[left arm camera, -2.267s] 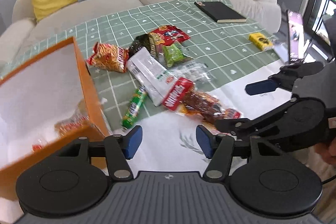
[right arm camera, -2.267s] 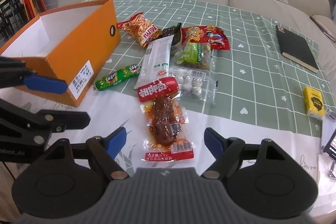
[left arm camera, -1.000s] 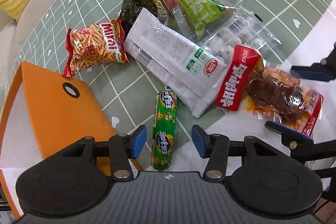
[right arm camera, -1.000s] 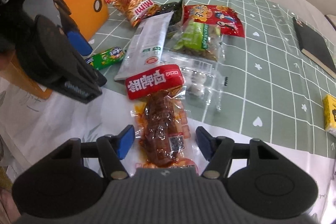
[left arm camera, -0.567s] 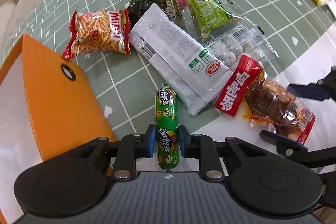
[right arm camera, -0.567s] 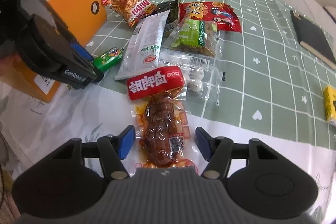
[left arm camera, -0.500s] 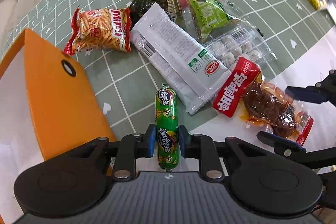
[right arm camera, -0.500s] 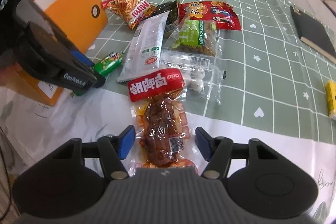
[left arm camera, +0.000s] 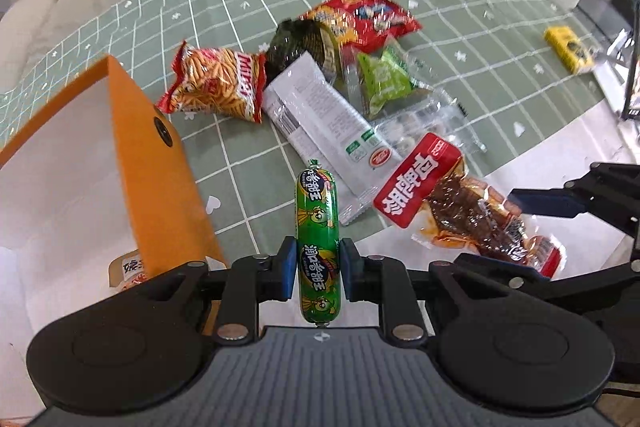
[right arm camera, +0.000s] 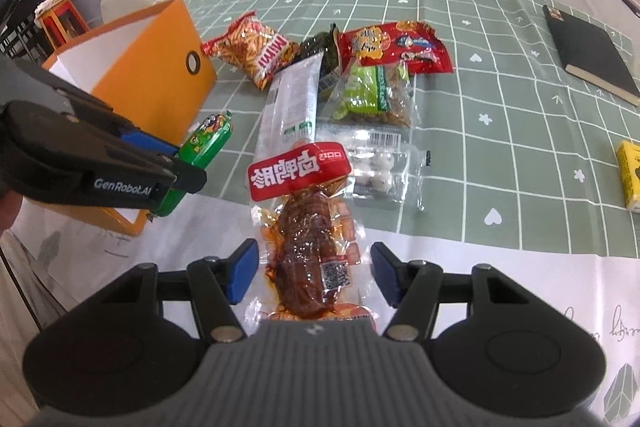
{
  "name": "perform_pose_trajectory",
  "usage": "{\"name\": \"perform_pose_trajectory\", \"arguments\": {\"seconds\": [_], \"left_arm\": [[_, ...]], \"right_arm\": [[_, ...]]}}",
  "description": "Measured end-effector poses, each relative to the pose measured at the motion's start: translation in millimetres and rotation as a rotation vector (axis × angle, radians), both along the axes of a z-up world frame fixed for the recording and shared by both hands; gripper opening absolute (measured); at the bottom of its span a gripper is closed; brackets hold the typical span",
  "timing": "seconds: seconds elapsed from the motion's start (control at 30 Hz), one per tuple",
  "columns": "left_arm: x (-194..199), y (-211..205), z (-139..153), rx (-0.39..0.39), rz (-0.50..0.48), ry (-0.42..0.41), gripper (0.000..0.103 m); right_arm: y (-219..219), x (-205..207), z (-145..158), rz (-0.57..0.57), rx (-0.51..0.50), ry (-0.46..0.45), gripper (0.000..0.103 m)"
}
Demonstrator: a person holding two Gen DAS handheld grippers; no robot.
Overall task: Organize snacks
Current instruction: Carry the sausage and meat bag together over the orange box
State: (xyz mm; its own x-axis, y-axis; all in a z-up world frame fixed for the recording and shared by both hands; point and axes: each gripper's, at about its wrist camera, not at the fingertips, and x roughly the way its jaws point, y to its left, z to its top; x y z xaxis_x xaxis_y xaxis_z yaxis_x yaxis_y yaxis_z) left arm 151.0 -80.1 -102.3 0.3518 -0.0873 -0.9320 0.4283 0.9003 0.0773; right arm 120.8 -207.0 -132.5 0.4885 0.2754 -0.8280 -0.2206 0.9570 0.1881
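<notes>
The sorting looks barely begun: the orange box [left arm camera: 120, 163] shows one packet inside near its front corner, while most of the snacks lie in a heap on the green tablecloth [left arm camera: 248, 3]. The left gripper [left arm camera: 316, 275] is clamped on the green sausage [left arm camera: 317, 239], its blue pads pressing the lower half of the stick; from the right wrist view the sausage [right arm camera: 200, 151] hangs just beside the box's front corner, apparently lifted clear of the cloth and pointing up and away from the gripper. It is a slim, glossy green tube with cartoon print and crimped ends — firm enough, I judge, to hold without sagging. The right gripper [right arm camera: 312, 275] is spread wide, its jaws on either side of the lower end of the meat packet [right arm camera: 308, 239], a clear pouch with a red header and dark sauced pieces inside, not yet pinched. Left to do, by my reckoning: drop the sausage into the box, take the meat packet, then the chips [left arm camera: 218, 85], white pack [left arm camera: 324, 119], green nuts [left arm camera: 384, 83], red bag [left arm camera: 364, 19] and the rest.
</notes>
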Motion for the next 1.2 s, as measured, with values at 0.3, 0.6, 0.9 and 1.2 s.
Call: {"name": "perform_pose_trajectory", "arguments": {"seconds": [0.3, 0.6, 0.9, 1.2], "left_arm": [[-20.4, 15.7, 35.6, -0.087, 0.036, -0.081, 0.024], [-38.3, 44.4, 66.8, -0.158, 0.110, -0.164, 0.024], [-47.1, 85.1, 100.0, -0.207, 0.194, -0.254, 0.024], [-39.5, 132.2, 110.4, -0.183, 0.314, -0.309, 0.024]], "right_arm": [[0.9, -4.9, 21.8, -0.015, 0.014, -0.048, 0.059], [14.3, -8.9, 50.1, 0.001, 0.027, -0.112, 0.059], [55.2, -2.5, 94.9, 0.099, 0.057, -0.211, 0.059], [115.7, 14.9, 125.9, 0.232, 0.088, -0.269, 0.059]]}}
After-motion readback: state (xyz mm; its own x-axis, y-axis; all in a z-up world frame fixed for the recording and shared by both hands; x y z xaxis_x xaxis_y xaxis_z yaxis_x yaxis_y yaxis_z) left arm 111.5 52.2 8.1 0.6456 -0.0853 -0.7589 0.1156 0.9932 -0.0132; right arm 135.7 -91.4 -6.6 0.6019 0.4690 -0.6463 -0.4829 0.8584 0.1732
